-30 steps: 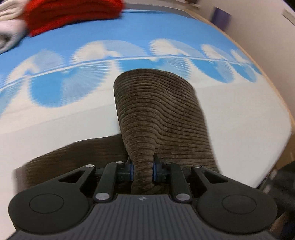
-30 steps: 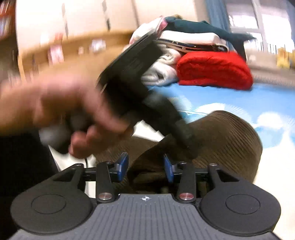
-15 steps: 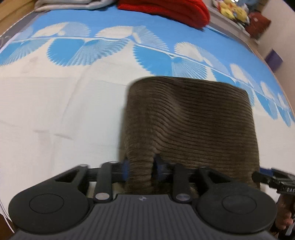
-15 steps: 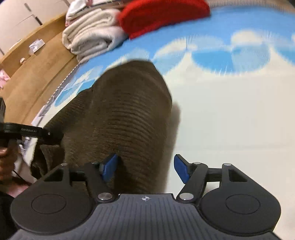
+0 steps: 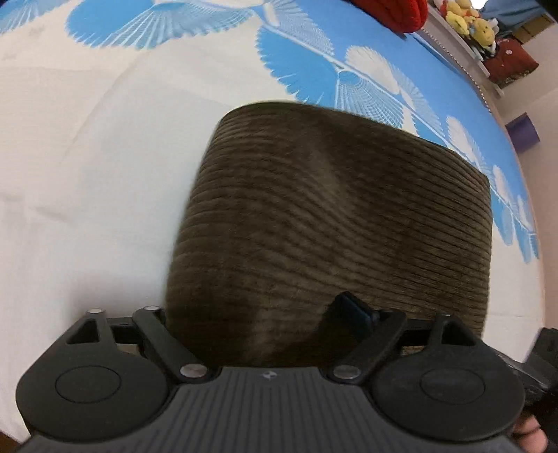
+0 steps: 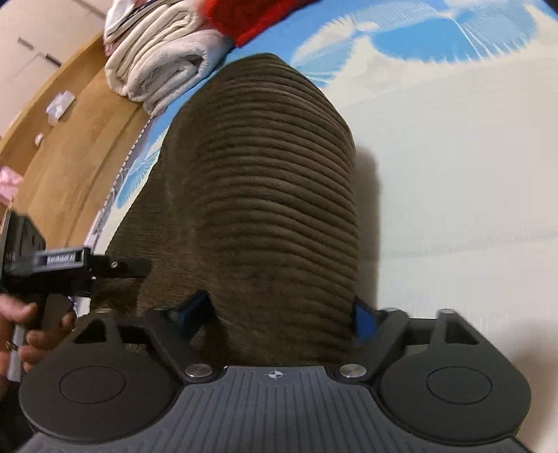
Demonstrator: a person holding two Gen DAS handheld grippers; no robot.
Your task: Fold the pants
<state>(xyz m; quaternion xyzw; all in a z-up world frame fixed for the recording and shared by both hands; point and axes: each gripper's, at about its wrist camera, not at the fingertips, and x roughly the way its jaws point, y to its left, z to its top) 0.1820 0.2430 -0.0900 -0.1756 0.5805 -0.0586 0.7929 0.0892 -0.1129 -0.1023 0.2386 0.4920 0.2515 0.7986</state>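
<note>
On the bed, over the white part of a sheet (image 5: 87,167) printed with blue fans, the brown corduroy pants (image 5: 331,223) lie as a compact folded block, and both tools hang over its near edge. The left gripper (image 5: 251,315) has just been opening; its jaws stand wide, the cloth bulging between them but no longer pinched, its left finger half hidden behind the fabric. The right gripper (image 6: 279,319) has its blue pads spread apart too, one pad resting on top of the cloth and the other just off its right edge, with the jaws having eased in only slightly. From the left side the block's long axis runs across, left to right; from the right side it runs away toward a pile of folded white towels (image 6: 157,66) and something red (image 6: 258,17) at the far end of the bed. The pants lie directly ahead of and beneath both sets of fingers, so neither hand looks clearly nearer. I'd judge the fold laid down and released; any next move, smoothing or another fold, starts from this near edge.
</note>
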